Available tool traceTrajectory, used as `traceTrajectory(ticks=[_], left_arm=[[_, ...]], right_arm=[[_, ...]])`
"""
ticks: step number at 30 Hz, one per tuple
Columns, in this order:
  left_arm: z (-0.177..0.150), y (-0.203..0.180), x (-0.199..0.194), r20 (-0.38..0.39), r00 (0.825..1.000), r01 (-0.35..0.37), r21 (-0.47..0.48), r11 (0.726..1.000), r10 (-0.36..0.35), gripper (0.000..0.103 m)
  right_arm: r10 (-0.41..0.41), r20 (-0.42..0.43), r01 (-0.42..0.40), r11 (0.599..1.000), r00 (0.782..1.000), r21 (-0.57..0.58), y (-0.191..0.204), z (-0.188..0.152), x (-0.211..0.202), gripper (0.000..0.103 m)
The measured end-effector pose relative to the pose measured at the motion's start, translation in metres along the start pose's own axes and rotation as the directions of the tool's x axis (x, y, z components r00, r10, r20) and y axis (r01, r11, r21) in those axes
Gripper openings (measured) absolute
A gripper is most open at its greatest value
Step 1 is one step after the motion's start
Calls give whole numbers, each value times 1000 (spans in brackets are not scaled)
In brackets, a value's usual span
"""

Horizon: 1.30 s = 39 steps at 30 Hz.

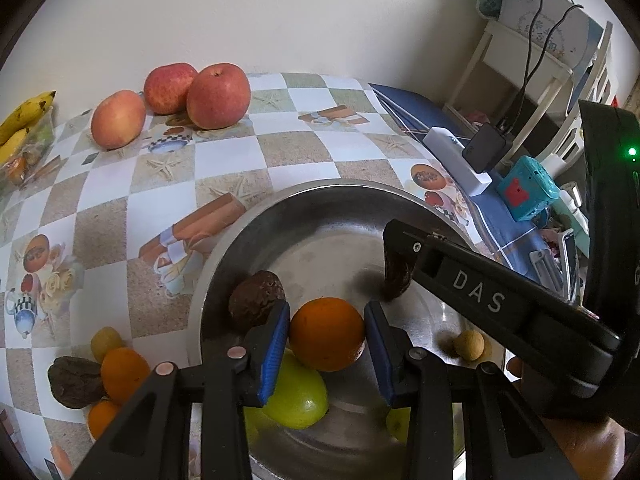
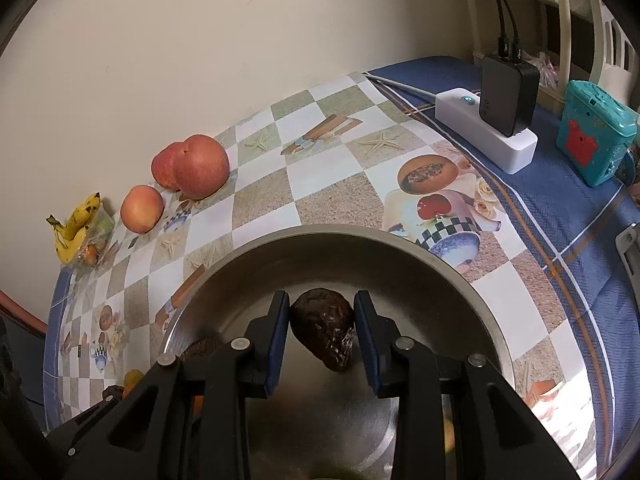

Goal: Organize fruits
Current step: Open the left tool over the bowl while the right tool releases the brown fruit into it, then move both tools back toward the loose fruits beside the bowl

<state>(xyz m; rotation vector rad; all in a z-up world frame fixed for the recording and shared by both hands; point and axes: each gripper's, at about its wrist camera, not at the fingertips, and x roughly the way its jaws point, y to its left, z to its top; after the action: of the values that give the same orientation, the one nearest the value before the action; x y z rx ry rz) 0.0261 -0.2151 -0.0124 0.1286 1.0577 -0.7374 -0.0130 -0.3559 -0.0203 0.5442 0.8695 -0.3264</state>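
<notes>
Left gripper [image 1: 326, 334]: closed on the orange [image 1: 326, 332], held over the metal bowl [image 1: 224, 248]
Right gripper [image 2: 322, 328]: pads touching a dark wrinkled fruit [image 2: 324, 326] between them, inside the bowl
Apples [image 1: 218, 96]: on the checked tablecloth [image 1: 120, 200], well beyond the bowl

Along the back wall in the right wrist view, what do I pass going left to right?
bananas → peach → two apples → power strip → teal box

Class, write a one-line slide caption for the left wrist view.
Left gripper holds an orange over the steel bowl; three apples wait behind.
</notes>
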Motion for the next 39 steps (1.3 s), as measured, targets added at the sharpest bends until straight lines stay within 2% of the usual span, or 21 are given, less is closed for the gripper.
traceTrajectory(ticks=[3,11,19,25,27,33,39], left_arm=[[-1,-1,-2,1,1000,0,2,1000,0,47],[-1,3,-20,22,1000,5,-24,1000,-4,48],[-11,31,-34,-1,996,-94,-135,986,95,48],[-24,70,-54,-2,981,-187,-298,936,196,49],[-30,84,-61,-13,975,-213,-347,913,223,55],[-45,120,-77,-37,971,-225,-468,855,235,58],[-53,138,-82,-71,962,-260,-513,818,262,69]], right_arm=[[-6,-4,6,1000,1000,12,-1,-1,0,41],[6,-2,-5,1000,1000,15,3,-4,-10,41],[-8,0,8,999,1000,-44,22,-16,-30,41],[-35,-17,34,998,999,-47,33,-26,-45,41],[-49,-32,48,998,998,-37,36,-30,-47,41],[-65,-80,63,998,995,-23,44,-44,-48,41],[-59,-102,53,997,993,-60,60,-57,-47,41]])
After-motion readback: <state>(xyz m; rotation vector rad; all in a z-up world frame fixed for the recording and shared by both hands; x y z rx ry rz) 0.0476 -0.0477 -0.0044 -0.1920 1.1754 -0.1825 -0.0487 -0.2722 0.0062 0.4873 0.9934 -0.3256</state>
